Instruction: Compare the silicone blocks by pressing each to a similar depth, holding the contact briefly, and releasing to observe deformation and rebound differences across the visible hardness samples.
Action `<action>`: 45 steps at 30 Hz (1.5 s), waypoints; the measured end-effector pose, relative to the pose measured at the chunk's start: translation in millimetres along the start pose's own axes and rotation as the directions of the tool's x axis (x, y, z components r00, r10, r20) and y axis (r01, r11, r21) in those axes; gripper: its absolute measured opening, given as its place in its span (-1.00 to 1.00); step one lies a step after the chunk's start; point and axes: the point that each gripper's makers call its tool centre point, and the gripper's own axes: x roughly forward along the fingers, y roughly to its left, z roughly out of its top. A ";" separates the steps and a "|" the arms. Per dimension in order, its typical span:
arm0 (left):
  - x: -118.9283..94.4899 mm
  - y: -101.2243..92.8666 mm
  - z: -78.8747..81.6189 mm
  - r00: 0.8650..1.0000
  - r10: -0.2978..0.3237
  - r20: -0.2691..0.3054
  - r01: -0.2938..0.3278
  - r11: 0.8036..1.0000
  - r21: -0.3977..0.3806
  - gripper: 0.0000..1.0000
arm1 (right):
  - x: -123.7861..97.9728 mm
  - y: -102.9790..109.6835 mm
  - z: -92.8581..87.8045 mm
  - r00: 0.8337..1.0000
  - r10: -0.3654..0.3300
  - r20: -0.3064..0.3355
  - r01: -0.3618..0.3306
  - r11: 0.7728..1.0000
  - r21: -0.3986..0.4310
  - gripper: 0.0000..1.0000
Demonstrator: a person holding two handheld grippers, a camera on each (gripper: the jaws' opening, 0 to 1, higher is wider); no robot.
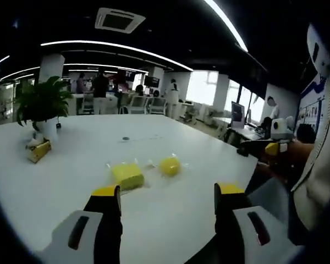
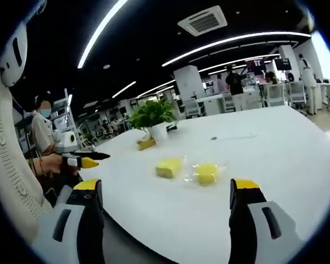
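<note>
Silicone blocks: square block point(image 1: 127, 175) and round block point(image 1: 169, 165) side by side on white bench point(image 1: 55, 181). Left gripper point(image 1: 168, 198), right gripper point(image 2: 165, 193) both jaws apart, off blocks.

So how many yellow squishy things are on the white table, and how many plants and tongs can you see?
Yellow silicone blocks: 2, block and block
Potted plants: 1, plant
Small yellow boxes beside the plant: 1, box
Tongs: 2, left tongs, right tongs
Total: 6
</note>
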 end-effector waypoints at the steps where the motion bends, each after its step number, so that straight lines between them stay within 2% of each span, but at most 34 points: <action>1: -3.4 2.0 -0.1 1.000 0.009 0.009 -0.009 1.000 -0.014 0.37 | 0.5 -0.1 -5.9 1.000 -0.002 -0.022 0.002 1.000 0.009 0.78; 4: -13.2 5.5 -2.8 0.999 0.040 0.018 -0.040 0.999 -0.035 0.38 | 0.1 4.4 -6.2 1.000 -0.002 0.002 0.002 1.000 0.031 0.74; 6: -20.0 9.8 -6.3 0.997 0.077 0.011 -0.077 0.997 -0.004 0.37 | -0.4 9.7 -3.2 1.000 -0.001 0.028 0.001 1.000 0.026 0.75; 13: -32.0 7.6 -12.0 0.995 0.095 0.004 -0.095 0.996 0.001 0.38 | 0.5 18.6 -7.0 1.000 0.023 0.012 -0.023 1.000 0.017 0.75; 15: -33.4 6.6 -10.7 0.995 0.095 0.009 -0.094 0.996 -0.007 0.38 | -0.7 21.5 -4.1 0.999 0.028 0.021 -0.027 0.999 -0.017 0.71; 16: -34.0 5.9 -9.3 0.996 0.093 0.018 -0.093 0.996 -0.010 0.38 | -1.4 23.0 0.9 0.999 0.033 0.042 -0.030 0.997 -0.064 0.70; 21: -34.5 5.9 -6.3 0.996 0.088 0.028 -0.088 0.996 -0.008 0.39 | -0.3 30.2 0.7 0.999 0.032 0.037 -0.029 0.995 -0.091 0.92; 25: -35.9 8.4 -1.1 0.995 0.090 0.044 -0.090 0.996 -0.012 0.38 | 0.8 39.7 -1.8 0.998 0.051 0.031 -0.047 0.991 -0.129 0.92; 29: -37.3 10.8 2.5 0.994 0.094 0.058 -0.092 0.995 -0.032 0.38 | 2.4 38.6 1.5 0.998 0.046 0.038 -0.042 0.993 -0.110 0.92; 31: -37.9 10.3 3.5 0.994 0.092 0.061 -0.091 0.995 -0.029 0.37 | 2.5 39.2 6.8 0.997 0.053 0.063 -0.047 0.995 -0.091 0.92; 33: -40.6 13.9 8.1 0.990 0.119 0.075 -0.121 0.992 0.021 0.29 | 2.7 40.5 9.2 0.996 0.059 0.071 -0.053 0.995 -0.084 0.92; 34: -41.1 13.4 9.2 0.990 0.120 0.079 -0.122 0.992 0.022 0.27 | 2.8 39.6 9.5 0.996 0.052 0.071 -0.046 0.995 -0.086 0.92; 37: -41.7 14.8 12.3 0.989 0.114 0.092 -0.113 0.993 -0.019 0.32 | 2.1 33.1 11.1 0.996 0.036 0.076 -0.029 0.996 -0.089 0.92; 39: -42.1 14.7 12.6 0.990 0.108 0.092 -0.106 0.994 -0.023 0.32 | 2.6 32.2 10.9 0.997 0.032 0.071 -0.028 0.998 -0.059 0.92; 41: -42.5 14.4 12.4 0.991 0.102 0.090 -0.101 0.995 -0.023 0.33 | 3.0 33.2 12.2 0.997 0.031 0.075 -0.026 0.998 -0.064 0.92; 43: -43.1 15.4 12.2 0.990 0.105 0.090 -0.103 0.994 -0.025 0.33 | 2.0 37.3 18.4 0.993 0.052 0.107 -0.040 0.993 -0.111 0.77; 45: -44.0 15.8 12.7 0.989 0.109 0.097 -0.106 0.994 -0.034 0.33 | -0.1 39.4 19.5 0.993 0.058 0.102 -0.047 0.993 -0.106 0.64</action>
